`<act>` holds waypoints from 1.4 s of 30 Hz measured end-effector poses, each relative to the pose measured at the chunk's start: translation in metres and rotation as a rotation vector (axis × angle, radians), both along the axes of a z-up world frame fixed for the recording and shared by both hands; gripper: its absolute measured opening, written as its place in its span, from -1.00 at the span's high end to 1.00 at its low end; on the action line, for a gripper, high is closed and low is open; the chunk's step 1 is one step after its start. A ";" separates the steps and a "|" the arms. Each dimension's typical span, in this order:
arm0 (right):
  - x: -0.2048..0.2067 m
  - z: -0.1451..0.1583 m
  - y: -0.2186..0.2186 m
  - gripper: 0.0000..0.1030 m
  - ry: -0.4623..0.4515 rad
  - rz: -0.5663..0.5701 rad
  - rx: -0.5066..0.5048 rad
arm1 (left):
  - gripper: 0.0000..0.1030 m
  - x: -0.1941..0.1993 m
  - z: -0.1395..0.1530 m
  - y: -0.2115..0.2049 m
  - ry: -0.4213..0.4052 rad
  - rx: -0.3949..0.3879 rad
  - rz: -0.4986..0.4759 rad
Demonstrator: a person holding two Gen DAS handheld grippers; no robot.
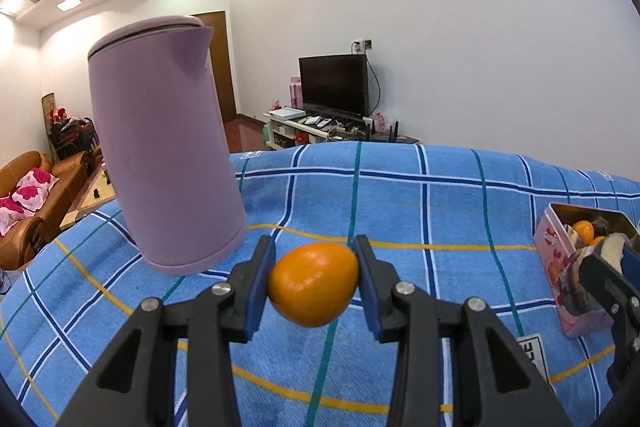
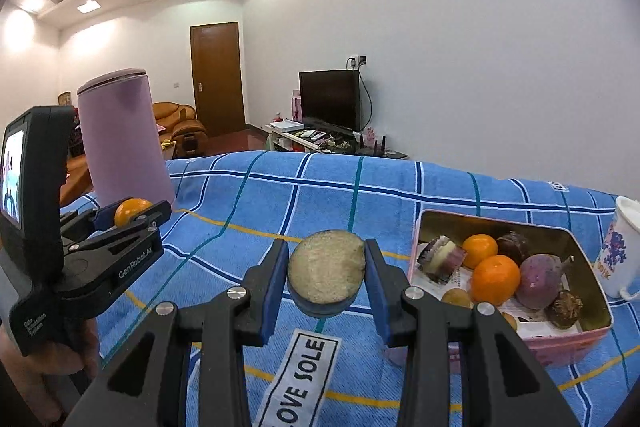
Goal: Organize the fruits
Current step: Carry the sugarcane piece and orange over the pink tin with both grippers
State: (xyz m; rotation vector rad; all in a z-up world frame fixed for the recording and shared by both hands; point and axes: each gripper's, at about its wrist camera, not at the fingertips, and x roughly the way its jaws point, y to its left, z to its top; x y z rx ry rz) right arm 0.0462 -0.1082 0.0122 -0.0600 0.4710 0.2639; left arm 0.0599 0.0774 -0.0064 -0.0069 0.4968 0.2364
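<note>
My left gripper (image 1: 314,273) is shut on an orange (image 1: 313,285) and holds it above the blue plaid cloth (image 1: 440,211). It also shows in the right wrist view (image 2: 132,213), at the left. My right gripper (image 2: 326,275) is shut on a halved fruit (image 2: 326,277) with a pale grainy cut face and dark skin. A pink tin box (image 2: 560,347) to the right of it holds oranges (image 2: 494,279), a purple fruit (image 2: 540,281) and several other pieces. The box also shows in the left wrist view (image 1: 560,263), at the far right.
A tall lilac kettle (image 1: 164,147) stands on the cloth at the left, just behind my left gripper. A white mug (image 2: 620,251) with a blue print stands right of the box. A "LOVE SOLE" label (image 2: 304,379) lies on the cloth below my right gripper.
</note>
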 end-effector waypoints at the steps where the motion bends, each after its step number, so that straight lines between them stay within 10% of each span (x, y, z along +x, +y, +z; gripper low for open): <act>1: -0.001 0.000 -0.001 0.23 -0.002 -0.002 -0.003 | 0.19 -0.001 0.000 -0.001 -0.001 0.002 -0.001; 42: -0.021 0.007 -0.036 0.23 -0.031 -0.042 -0.017 | 0.19 -0.022 0.003 -0.056 0.013 0.018 -0.102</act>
